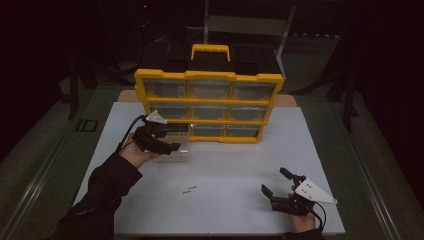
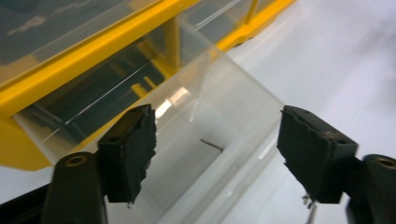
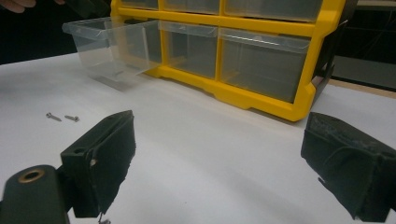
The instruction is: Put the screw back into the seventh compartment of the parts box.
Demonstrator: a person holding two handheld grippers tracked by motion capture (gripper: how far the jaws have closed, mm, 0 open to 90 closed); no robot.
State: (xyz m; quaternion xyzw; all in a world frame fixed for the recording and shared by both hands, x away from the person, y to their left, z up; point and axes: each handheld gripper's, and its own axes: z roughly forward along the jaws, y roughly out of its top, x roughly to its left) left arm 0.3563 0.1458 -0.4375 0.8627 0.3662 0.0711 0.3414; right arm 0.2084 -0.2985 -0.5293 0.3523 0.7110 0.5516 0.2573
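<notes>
Table: white top. Carries a yellow organiser with clear drawers, standing upright at the far edge; one clear drawer pulled out at its lower left corner; two small screws lying side by side mid-table.

Yellow organiser, clear drawer, white table
</notes>
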